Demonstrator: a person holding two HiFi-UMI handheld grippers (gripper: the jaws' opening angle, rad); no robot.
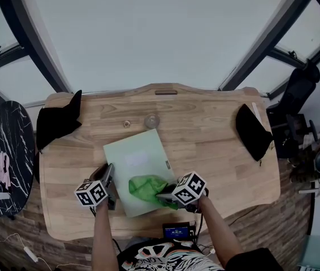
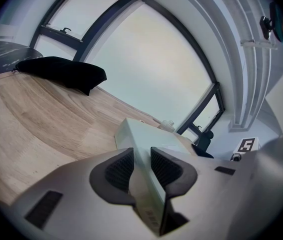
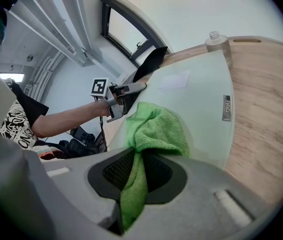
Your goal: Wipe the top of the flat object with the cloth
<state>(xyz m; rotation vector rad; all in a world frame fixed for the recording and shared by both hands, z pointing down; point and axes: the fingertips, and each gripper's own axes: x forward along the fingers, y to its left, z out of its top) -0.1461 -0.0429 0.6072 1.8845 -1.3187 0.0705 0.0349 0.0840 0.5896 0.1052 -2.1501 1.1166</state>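
Observation:
A pale green flat board (image 1: 140, 157) lies on the wooden table (image 1: 216, 151), near the front. My left gripper (image 1: 110, 179) is shut on the board's left edge (image 2: 144, 154), with the edge clamped between both pads. A bright green cloth (image 1: 146, 188) rests bunched on the board's near right part. My right gripper (image 1: 163, 195) is shut on the cloth (image 3: 159, 129), which hangs between its pads and spreads onto the board (image 3: 201, 94). In the right gripper view the left gripper (image 3: 124, 96) shows at the board's far edge.
Black cloth bundles lie at the table's back left (image 1: 58, 120) and right (image 1: 253, 131). A small clear glass object (image 1: 151, 120) and a small ring (image 1: 126, 124) sit just beyond the board. A black marbled round table (image 1: 4, 157) stands to the left. A small device (image 1: 177, 230) sits at the front edge.

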